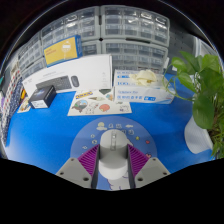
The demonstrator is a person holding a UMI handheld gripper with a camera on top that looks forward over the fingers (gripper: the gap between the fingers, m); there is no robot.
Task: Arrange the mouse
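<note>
Gripper view first, and it is the only one I have: my tool [113,168] sits at six o'clock with its two purple-padded fingers [88,163] either side of a pale grey, rounded plastic computer mouse [114,146]. The mouse lies on a round grey mouse mat [112,130], which rests on the blue-topped desk [45,125]. Both pads look to be touching the mouse's flanks, so I read the tool as clenched on it, though the mouse's underside appears to be on the mat as well.

Beyond the mat, at about twelve o'clock, lie some printed cards or leaflets [97,98]. At ten o'clock stands a long white cardboard box [72,76] with a small black box [43,95] beside it; at one o'clock there is a flat white and blue package [145,85]. Green plant leaves [203,90] come in at three o'clock, and grey drawer cabinets [125,30] fill the back.

My judgement: the mouse is on its mat, roughly centred, so the placing looks nearly done. What remains is letting go and backing the tool away without nudging it.
</note>
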